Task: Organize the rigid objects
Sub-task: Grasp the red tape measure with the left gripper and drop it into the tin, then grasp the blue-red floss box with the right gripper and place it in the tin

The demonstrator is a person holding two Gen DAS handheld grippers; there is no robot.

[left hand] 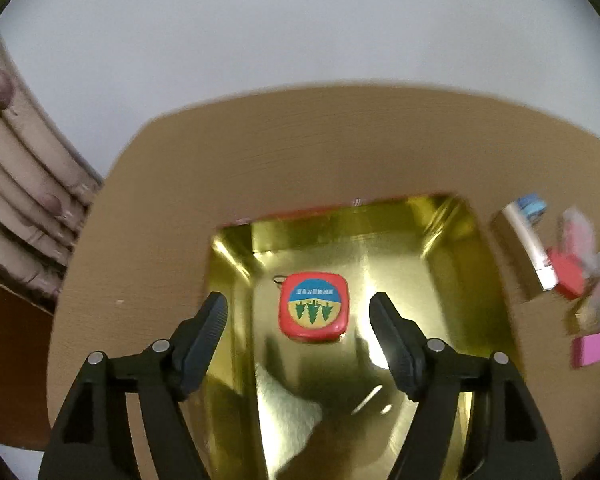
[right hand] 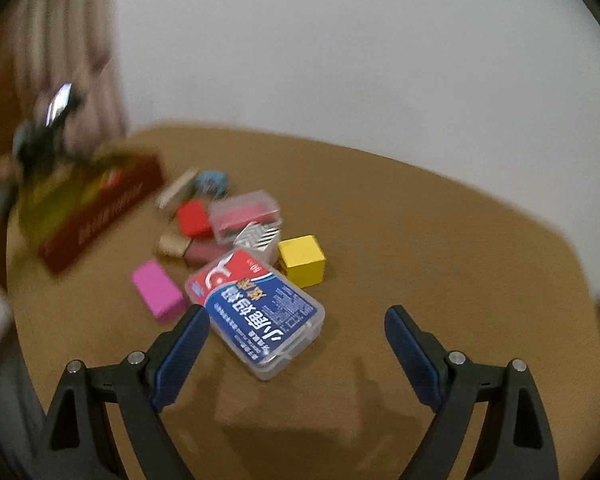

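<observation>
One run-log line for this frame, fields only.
left gripper open over gold tray | red tape measure in tray | right gripper open near clear card case | pile unsorted

Your left wrist camera looked steeply down along its fingers into the gold tray [left hand: 440, 240], close above it, with the table [left hand: 300, 152] and wall beyond. Your right wrist camera faced forward and down over the table [right hand: 420, 240] from somewhat farther off, toward the cluttered pile. Both views shared the pink block [left hand: 590, 349] [right hand: 158, 292] and the tray [right hand: 100, 216].
</observation>
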